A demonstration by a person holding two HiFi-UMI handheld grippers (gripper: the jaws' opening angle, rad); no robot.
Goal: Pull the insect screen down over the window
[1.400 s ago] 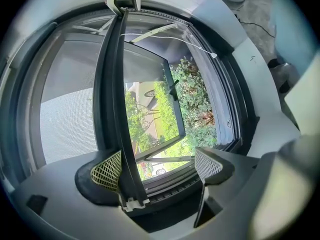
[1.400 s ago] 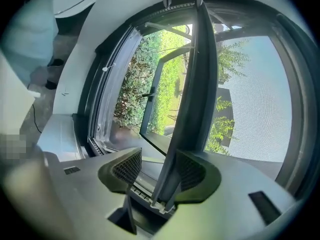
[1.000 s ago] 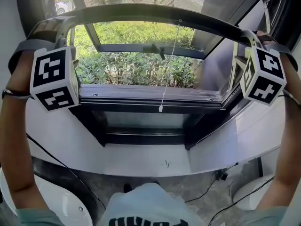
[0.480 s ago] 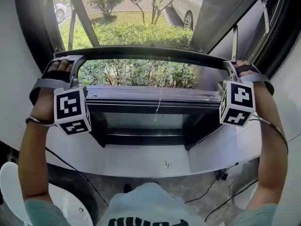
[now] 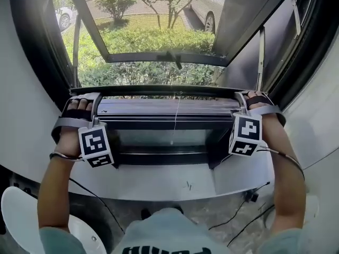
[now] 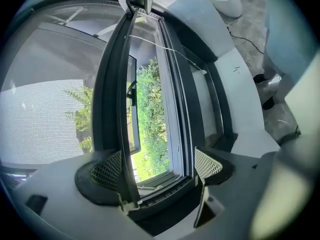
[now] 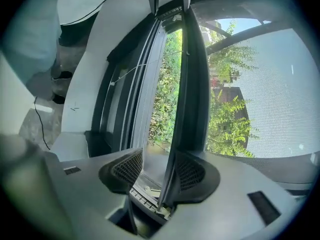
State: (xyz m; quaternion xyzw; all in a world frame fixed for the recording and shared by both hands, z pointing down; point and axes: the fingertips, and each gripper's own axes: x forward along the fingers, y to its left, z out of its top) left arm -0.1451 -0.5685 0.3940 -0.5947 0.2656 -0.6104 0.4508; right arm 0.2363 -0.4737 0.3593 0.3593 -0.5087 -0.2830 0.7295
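Note:
The insect screen's dark bottom bar [image 5: 164, 90] lies level just above the lower window frame [image 5: 169, 121], with grey mesh [image 6: 45, 119] stretched behind it. My left gripper [image 5: 82, 97] is at the bar's left end and my right gripper [image 5: 248, 97] at its right end. In the left gripper view the bar [image 6: 117, 99] rests against one pad [image 6: 107, 171]; the other pad [image 6: 207, 164] stands far off across the frame. My left gripper [image 6: 157, 166] is open. In the right gripper view the bar [image 7: 192, 84] touches one pad [image 7: 192, 174], with a gap to the other [image 7: 127, 166]. My right gripper [image 7: 160, 169] is open.
A thin pull cord [image 5: 174, 121] hangs from the bar's middle over the frame. The window sash [image 5: 159, 57] is swung outward over bushes. A white ledge [image 5: 159, 179] runs below the frame. Cables [image 5: 243, 216] and a white round object [image 5: 16, 210] lie on the floor.
Both grippers have come down together with the bar, from well above the opening to just above the lower frame. The mesh now covers nearly the whole window.

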